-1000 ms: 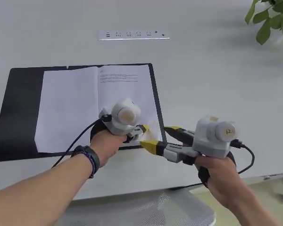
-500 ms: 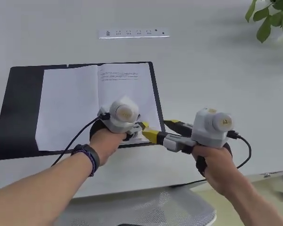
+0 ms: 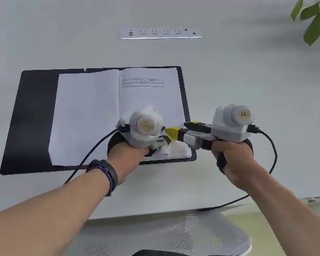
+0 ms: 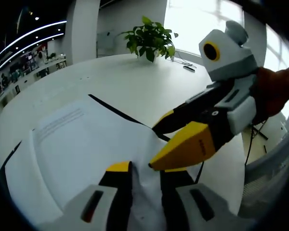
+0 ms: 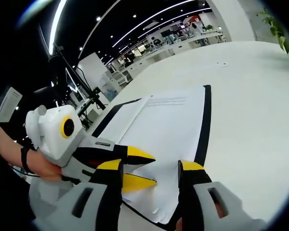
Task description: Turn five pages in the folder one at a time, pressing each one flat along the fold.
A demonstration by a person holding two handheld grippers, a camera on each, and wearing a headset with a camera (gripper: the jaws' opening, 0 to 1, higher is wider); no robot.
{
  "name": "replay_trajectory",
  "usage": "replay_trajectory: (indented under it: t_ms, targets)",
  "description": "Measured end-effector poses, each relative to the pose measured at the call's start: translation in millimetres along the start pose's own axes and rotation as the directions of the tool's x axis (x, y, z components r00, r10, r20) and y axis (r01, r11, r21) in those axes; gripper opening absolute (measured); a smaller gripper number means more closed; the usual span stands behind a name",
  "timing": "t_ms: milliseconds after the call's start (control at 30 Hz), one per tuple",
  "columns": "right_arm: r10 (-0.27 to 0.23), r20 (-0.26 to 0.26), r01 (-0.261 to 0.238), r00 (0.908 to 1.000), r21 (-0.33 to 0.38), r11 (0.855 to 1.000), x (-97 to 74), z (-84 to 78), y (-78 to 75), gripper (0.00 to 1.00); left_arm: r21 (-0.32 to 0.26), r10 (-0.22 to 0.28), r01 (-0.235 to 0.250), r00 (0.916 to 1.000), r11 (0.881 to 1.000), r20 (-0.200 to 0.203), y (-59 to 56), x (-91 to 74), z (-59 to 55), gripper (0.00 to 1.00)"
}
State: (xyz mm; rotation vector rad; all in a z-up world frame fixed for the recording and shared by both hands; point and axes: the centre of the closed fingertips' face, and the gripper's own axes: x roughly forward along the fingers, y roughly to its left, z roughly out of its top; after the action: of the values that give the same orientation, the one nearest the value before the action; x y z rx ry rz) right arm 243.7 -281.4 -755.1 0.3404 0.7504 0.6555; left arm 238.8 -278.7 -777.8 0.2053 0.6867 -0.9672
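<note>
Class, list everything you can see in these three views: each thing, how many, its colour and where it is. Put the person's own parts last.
table: one, white, under everything
folder: one, black, lying open on the table
pages: two showing, white, left one blank, right one with print at its top
power strip: one, white, on the table beyond the folder
plant: one, green, far right of the table
chair: one, grey mesh, at the table's near edge
cables: two, black, trailing from the grippers
wristband: one, dark, left wrist
left gripper: one, white, yellow-tipped jaws slightly apart at the right page's near corner
right gripper: one, same colours, jaws open beside it
hands: two, each holding a gripper
</note>
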Motion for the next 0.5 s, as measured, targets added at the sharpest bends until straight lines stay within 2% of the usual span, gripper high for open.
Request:
replay_trajectory:
  t_ms: [167,300,500]
  targets:
    - [-0.011,-0.001,0.011,0.9999,0.023,1.0,3.1,-3.4,-0.7,0.39,-0.015,-0.014,0.014,0.9999,1.0,-0.004,-2.8,-4.7,-0.2,0.24]
    - [-0.02,0.029,0.018,0.9994,0.06,0.998,-2.8,-4.8,-3.9,0.28,-0.04,-0.034,0.035,0.9992,0.999,0.022,-7.9,-17.4,-1.1,0.27]
    - [-0.011,0.037,0.007,0.9992,0.093,0.996,-11.2,-15.6,0.7,0.16,-0.075,-0.022,0.026,0.9981,0.997,0.057,-6.5,-38.1,-1.6,0.34]
